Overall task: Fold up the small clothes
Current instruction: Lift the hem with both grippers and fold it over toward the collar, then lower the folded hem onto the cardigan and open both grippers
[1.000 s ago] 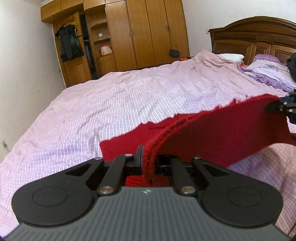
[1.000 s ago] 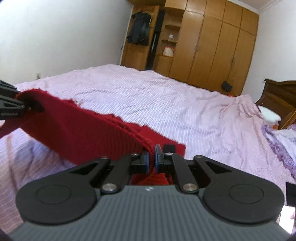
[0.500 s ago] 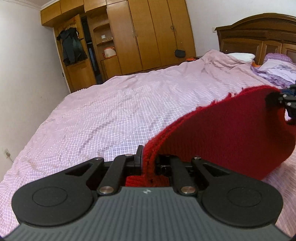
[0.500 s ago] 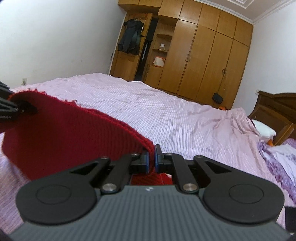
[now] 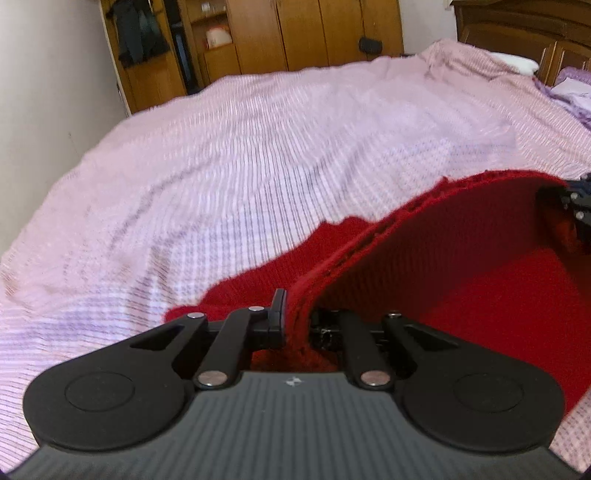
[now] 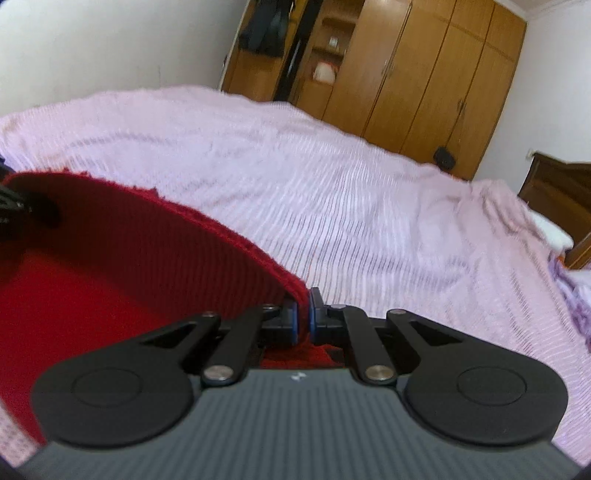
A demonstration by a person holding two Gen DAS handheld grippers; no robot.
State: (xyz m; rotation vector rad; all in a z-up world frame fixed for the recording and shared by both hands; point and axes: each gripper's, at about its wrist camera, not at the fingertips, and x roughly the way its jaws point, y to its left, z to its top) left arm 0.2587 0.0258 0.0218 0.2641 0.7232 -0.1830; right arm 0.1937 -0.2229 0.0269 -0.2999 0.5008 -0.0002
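A red knitted garment (image 5: 461,258) hangs between my two grippers over the pink bed. My left gripper (image 5: 295,314) is shut on one corner of its raised edge. My right gripper (image 6: 303,314) is shut on the other corner. The raised edge arcs up as a flap, and a lower part of the red garment (image 6: 74,295) lies flat on the bed beneath it. The right gripper shows at the right edge of the left wrist view (image 5: 576,206); the left gripper shows at the left edge of the right wrist view (image 6: 11,206).
The pink striped bedspread (image 5: 240,166) spreads wide ahead. Wooden wardrobes (image 6: 424,74) stand along the far wall with a dark jacket (image 5: 136,33) hanging. A wooden headboard (image 5: 517,26) and purple pillows (image 5: 569,85) lie at the right.
Both grippers have tilted down and come nearer the bed, still holding the garment. The raised flap now curves over a flat red layer lying on the bed.
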